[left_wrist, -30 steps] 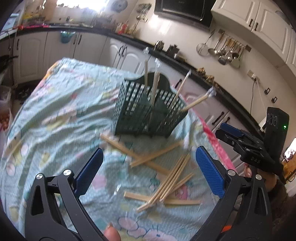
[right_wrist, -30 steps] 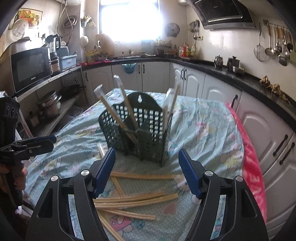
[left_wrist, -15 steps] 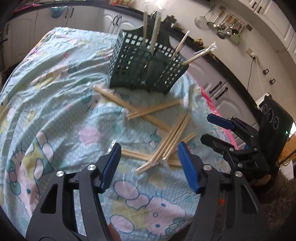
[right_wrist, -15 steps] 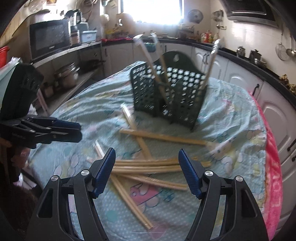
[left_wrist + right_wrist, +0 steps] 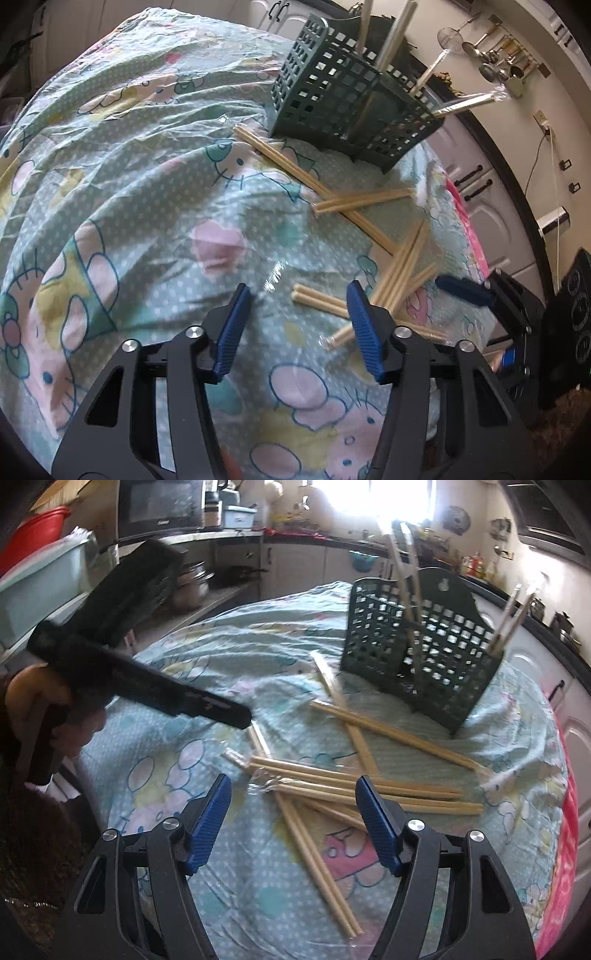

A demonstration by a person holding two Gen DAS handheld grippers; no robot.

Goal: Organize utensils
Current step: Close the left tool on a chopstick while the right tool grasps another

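Observation:
Several wrapped pairs of wooden chopsticks (image 5: 354, 786) lie crossed on the patterned cloth, also in the left wrist view (image 5: 399, 266). A dark green slotted utensil basket (image 5: 421, 653) stands beyond them, holding several wrapped chopsticks upright; it also shows in the left wrist view (image 5: 351, 96). My left gripper (image 5: 299, 325) is open and empty, low over the end of one pair (image 5: 317, 299). My right gripper (image 5: 293, 819) is open and empty, just above the near ends of the pile. The left gripper shows in the right wrist view (image 5: 207, 705), the right one in the left wrist view (image 5: 461, 291).
The table wears a light blue cartoon-print cloth (image 5: 129, 166) with a pink edge (image 5: 569, 849) at the right. Kitchen counters and white cabinets (image 5: 480, 192) ring the table. A microwave (image 5: 162, 506) and pots (image 5: 192, 587) sit at the left.
Both grippers have come down and closer to the loose chopsticks on the cloth. The left gripper's jaws have narrowed somewhat. Nothing has been picked up.

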